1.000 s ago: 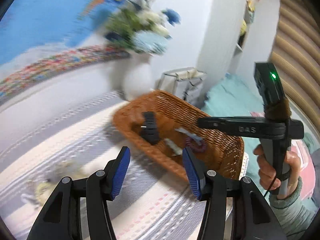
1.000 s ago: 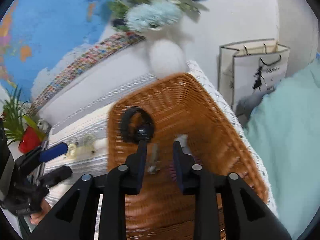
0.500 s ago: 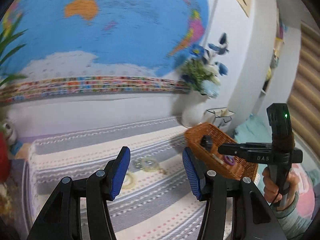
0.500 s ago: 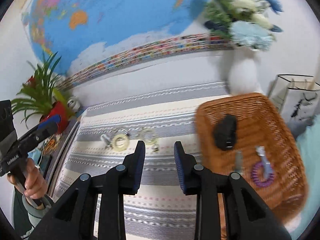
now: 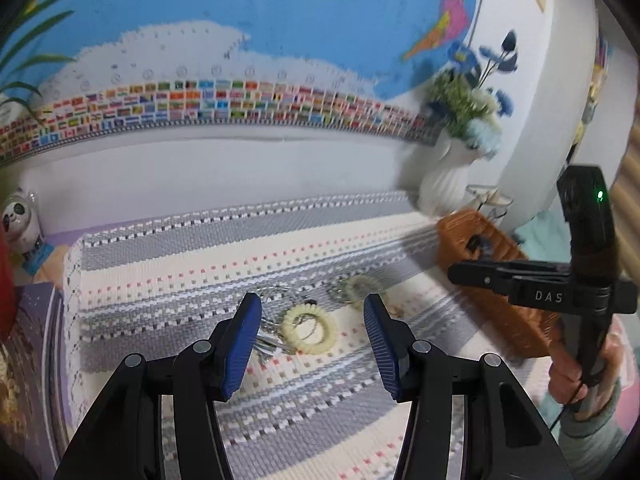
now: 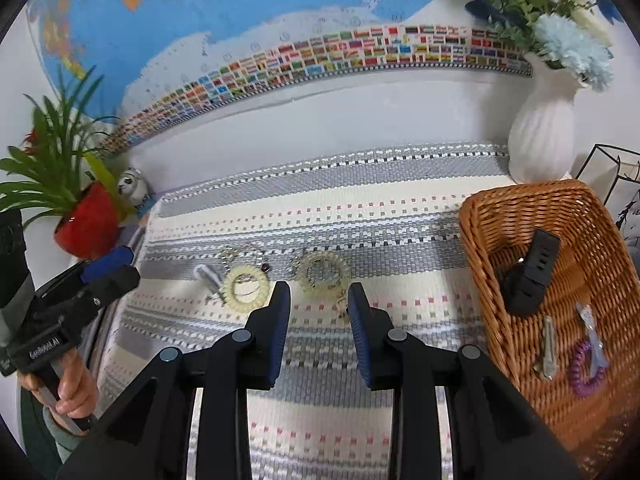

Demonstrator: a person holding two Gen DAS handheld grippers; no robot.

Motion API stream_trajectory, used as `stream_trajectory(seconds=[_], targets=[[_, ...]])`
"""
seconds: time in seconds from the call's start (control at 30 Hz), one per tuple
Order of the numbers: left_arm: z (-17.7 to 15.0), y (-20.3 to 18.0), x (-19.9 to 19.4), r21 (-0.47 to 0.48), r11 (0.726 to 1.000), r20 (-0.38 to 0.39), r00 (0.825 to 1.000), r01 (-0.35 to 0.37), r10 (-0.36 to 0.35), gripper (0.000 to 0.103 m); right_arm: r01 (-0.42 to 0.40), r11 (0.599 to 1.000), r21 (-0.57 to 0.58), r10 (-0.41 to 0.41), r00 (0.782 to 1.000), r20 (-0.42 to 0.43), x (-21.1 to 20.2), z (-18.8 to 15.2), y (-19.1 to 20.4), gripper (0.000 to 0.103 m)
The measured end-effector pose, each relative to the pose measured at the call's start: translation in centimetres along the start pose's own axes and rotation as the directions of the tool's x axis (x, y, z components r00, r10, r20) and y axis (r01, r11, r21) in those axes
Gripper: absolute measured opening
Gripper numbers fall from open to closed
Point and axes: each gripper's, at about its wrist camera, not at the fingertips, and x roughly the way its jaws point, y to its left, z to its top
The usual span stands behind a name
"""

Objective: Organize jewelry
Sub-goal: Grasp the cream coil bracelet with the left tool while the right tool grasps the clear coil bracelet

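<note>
Both claws empty – left claw, right claw

"DAS" on right claw; "GenRobot.AI" on left claw.

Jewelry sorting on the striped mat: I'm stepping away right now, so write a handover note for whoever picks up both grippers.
Left gripper: open, empty, above the pale yellow spiral hair tie and a silver clip.
Right gripper: open, narrower, empty, just short of the clear spiral hair tie.
Done: the wicker basket on the right already holds a black watch, a silver hair clip, a purple spiral hair tie and a pale blue clip.
Left: both spiral ties, the silver clip and some thin wire rings lie on the mat; move them to the basket.
</note>
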Motion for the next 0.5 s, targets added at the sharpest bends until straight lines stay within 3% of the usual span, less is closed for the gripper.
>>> stream_trajectory(seconds=[0.17,0.33,0.5], targets=[[0.5,0.6,3.7,-0.002,1.000,-0.051,0.999,-0.020,0.020,0.051,0.035,0.999,-0.023,-0.036,0.999,-0.029,3.8,1.4,-0.1,0.033],[-0.4,1.7,6.7,-0.016,0.999,-0.108,0.994,-0.038,0.037,0.038,0.007,0.999,-0.036,-0.010,0.997,-0.074,8.3,1.9,-1.0,0.032],[-0.9,2.3,7.8,-0.039,0.998,-0.146,0.988,-0.049,0.043,0.038,-0.027,0.999,-0.020,0.024,0.990,-0.138,11.1,1.5,-2.0,0.030]])
